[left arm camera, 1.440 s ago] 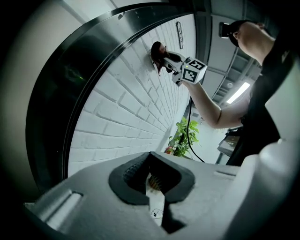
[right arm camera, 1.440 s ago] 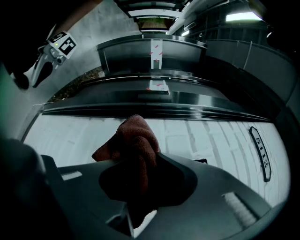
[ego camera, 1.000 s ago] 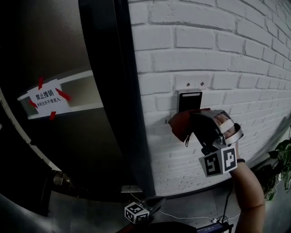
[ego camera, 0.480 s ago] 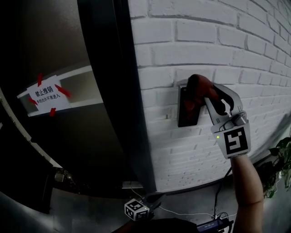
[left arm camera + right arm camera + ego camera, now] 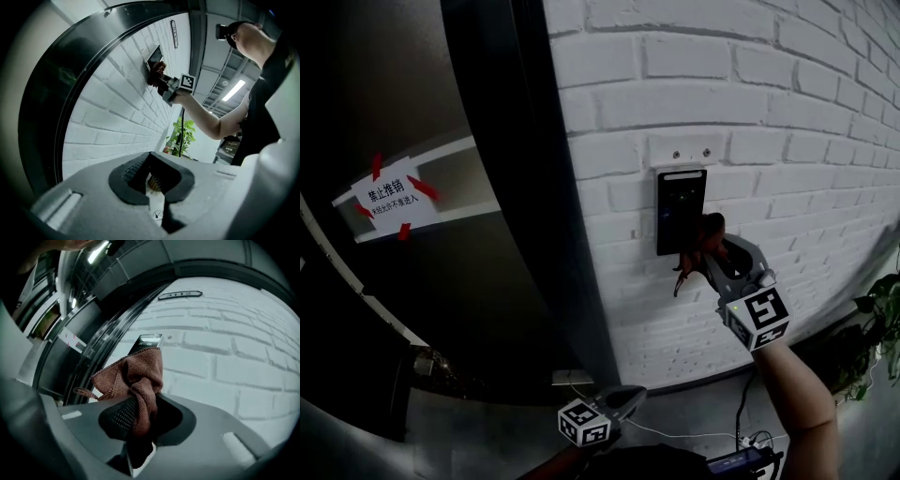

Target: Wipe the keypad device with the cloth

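The black keypad device (image 5: 680, 211) is mounted on the white brick wall (image 5: 769, 103). It also shows in the left gripper view (image 5: 153, 57) and the right gripper view (image 5: 149, 341). My right gripper (image 5: 710, 247) is shut on the brown cloth (image 5: 698, 244) and holds it against the keypad's lower right corner. In its own view, the cloth (image 5: 136, 376) bunches out of the right gripper (image 5: 140, 416) and covers the keypad's lower part. My left gripper (image 5: 630, 396) hangs low near the floor, away from the wall, shut with nothing in it (image 5: 157, 180).
A dark curved metal door frame (image 5: 506, 187) runs just left of the keypad. A paper sign (image 5: 389, 197) taped in red hangs on the door. A potted plant (image 5: 881, 328) stands at the right. Cables (image 5: 741, 431) lie on the floor below.
The right gripper carried the cloth from below the keypad up over its top, then back down to its lower right corner. The keypad's face is uncovered again. The left gripper stayed low.
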Demonstrator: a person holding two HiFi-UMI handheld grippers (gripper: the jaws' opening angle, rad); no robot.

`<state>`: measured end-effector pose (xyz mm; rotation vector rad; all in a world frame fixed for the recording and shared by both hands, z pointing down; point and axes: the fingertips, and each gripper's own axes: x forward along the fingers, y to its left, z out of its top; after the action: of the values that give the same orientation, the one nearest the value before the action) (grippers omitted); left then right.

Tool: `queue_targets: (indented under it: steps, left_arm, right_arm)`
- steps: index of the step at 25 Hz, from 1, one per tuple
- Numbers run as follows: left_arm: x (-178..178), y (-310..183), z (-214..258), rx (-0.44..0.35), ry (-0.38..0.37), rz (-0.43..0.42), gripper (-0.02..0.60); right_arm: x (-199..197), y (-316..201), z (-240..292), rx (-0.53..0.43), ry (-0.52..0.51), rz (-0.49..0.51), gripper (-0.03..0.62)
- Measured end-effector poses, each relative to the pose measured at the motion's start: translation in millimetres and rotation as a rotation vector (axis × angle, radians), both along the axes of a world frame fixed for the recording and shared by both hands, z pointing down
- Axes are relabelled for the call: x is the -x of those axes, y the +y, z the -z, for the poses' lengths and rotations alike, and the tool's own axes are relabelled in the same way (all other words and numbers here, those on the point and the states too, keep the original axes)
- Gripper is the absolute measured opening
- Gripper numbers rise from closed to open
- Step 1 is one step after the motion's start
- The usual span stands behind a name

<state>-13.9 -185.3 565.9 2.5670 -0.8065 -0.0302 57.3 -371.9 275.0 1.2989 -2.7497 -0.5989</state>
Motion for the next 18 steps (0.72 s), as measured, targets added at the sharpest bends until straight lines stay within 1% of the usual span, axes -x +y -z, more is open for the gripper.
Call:
queue_targets:
  steps: [2, 5, 7, 9, 11, 12, 14, 15, 16, 17, 18]
  left_arm:
    - [-9, -5, 17, -0.034, 0.010, -0.017, 0.003]
    - [-21, -8, 35, -0.081, 0.019, -0.049, 0.003]
    - [-27, -7, 38, -0.090, 0.018, -0.062, 0.004]
    - [-30, -4, 36, -0.081, 0.016, -0.065, 0.004]
    - [-29, 0, 30, -0.066, 0.016, -0.057, 0.003]
    - [-27, 1, 26, -0.060, 0.016, -0.048, 0.003]
    - [-20, 2, 20, -0.052, 0.017, -0.027, 0.003]
    - [-17, 2, 19, -0.048, 0.019, -0.016, 0.003]
    - [-13, 3, 19, -0.045, 0.022, -0.006, 0.004]
    - [-9, 3, 19, -0.045, 0.024, 0.003, 0.003]
    - [-5, 4, 20, -0.045, 0.025, 0.011, 0.003]
  right_arm:
    - [1, 0, -18, 0.097, -0.122, 0.027, 0.086]
    - [15, 8, -42, 0.246, -0.309, 0.112, 0.088]
    - [32, 14, -54, 0.340, -0.392, 0.181, 0.089]
    - [53, 18, -59, 0.410, -0.429, 0.235, 0.089]
    - [75, 23, -60, 0.445, -0.426, 0.285, 0.090]
    - [87, 27, -57, 0.444, -0.410, 0.310, 0.089]
    - [103, 33, -50, 0.400, -0.345, 0.335, 0.089]
    - [106, 33, -46, 0.358, -0.294, 0.319, 0.089]
    - [105, 34, -42, 0.300, -0.227, 0.281, 0.089]
    - [103, 35, -37, 0.219, -0.143, 0.228, 0.089]
    - [101, 39, -31, 0.115, -0.050, 0.173, 0.089]
